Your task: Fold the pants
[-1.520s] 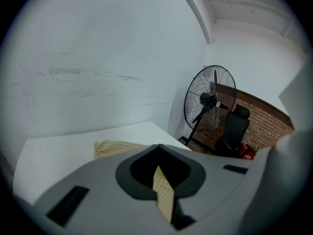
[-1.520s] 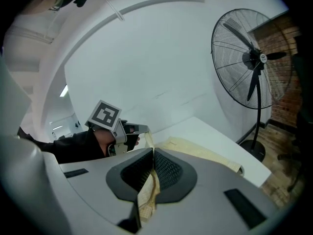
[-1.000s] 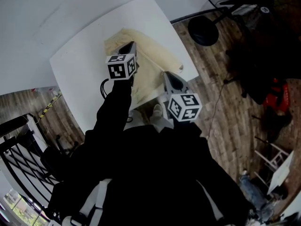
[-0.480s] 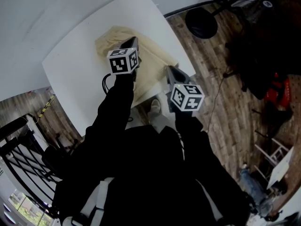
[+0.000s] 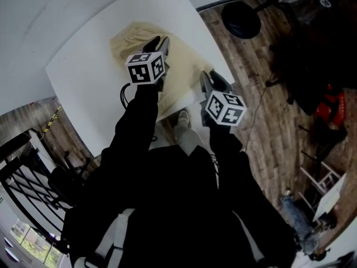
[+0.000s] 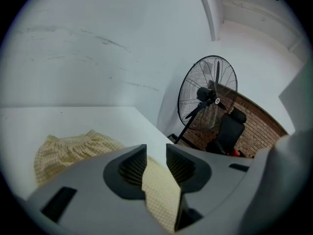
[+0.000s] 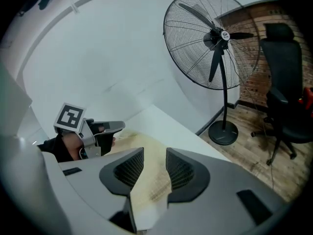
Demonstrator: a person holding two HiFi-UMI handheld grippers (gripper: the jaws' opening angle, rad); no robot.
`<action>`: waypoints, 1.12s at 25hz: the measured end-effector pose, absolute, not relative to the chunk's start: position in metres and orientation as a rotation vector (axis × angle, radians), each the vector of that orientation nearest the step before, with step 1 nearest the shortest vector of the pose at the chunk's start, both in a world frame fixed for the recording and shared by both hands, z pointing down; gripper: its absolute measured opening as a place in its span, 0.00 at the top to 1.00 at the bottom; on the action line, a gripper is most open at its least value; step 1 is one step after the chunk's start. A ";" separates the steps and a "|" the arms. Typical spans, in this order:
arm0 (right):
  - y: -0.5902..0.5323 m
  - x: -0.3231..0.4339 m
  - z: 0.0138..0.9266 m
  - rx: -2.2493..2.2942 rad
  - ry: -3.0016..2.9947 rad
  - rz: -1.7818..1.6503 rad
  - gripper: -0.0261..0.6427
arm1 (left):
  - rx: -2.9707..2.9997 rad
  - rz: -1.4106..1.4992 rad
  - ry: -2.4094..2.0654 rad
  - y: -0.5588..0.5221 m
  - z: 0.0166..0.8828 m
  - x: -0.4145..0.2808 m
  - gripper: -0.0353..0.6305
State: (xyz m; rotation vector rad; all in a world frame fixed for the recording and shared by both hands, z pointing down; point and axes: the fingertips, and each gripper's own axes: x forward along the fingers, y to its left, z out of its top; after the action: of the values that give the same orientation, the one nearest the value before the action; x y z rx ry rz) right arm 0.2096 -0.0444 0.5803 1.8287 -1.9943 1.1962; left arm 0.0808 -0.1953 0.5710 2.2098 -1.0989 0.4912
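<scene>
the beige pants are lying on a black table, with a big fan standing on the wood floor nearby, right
Not quite: the table is white, not black, as the head view shows. The rest holds: the beige pants lie on it, and the big fan stands on the wood floor nearby.
</scene>
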 end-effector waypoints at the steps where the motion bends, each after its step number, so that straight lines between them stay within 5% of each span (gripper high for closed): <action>1: -0.045 0.210 0.579 1.832 -1.996 1.187 0.78 | 2.209 0.480 -1.102 -0.194 0.569 0.077 0.79; 28: -0.100 0.062 0.497 1.659 -2.166 0.892 0.78 | 2.145 0.341 -1.246 -0.156 0.514 -0.117 0.78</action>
State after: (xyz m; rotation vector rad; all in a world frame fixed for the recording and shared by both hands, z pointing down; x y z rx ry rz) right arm 0.0617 -0.0997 0.4967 1.6595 -2.1657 0.8919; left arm -0.1172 -0.1561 0.5142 2.1455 -1.2458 0.3413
